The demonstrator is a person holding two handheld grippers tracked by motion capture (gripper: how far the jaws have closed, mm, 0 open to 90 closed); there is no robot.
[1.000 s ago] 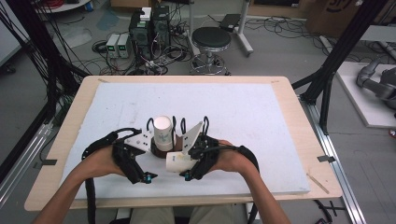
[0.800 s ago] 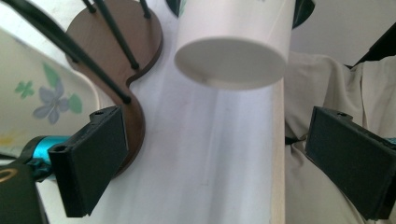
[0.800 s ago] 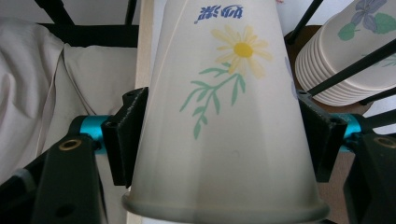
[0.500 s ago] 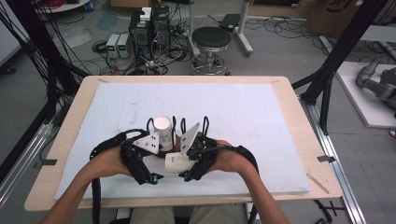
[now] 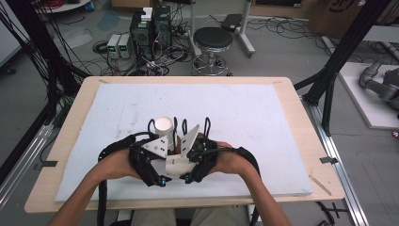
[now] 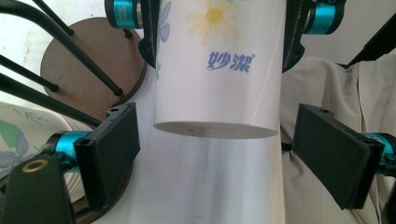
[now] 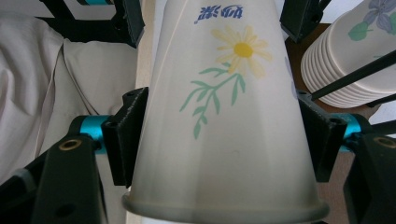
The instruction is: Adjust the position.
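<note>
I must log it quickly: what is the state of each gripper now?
Left gripper: open, jaws apart on either side of the paper cup, not touching it.
Right gripper: closed on the paper cup.

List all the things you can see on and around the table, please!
Paper cup: one, white with a yellow daisy and blue writing, held between the two grippers near the table's front edge.
Stack of cups: one stack, white with flower print, upside down on a round brown board.
Foam mat: one, white, covering the table top.
Table: one, light wood.
Stool: one, black seat, on the floor beyond the table.
Computer boxes: dark, on the floor, with cables.
Right gripper: black, jaws pressed on the paper cup.
Left gripper: black, jaws apart, clear of the cup's base.
</note>
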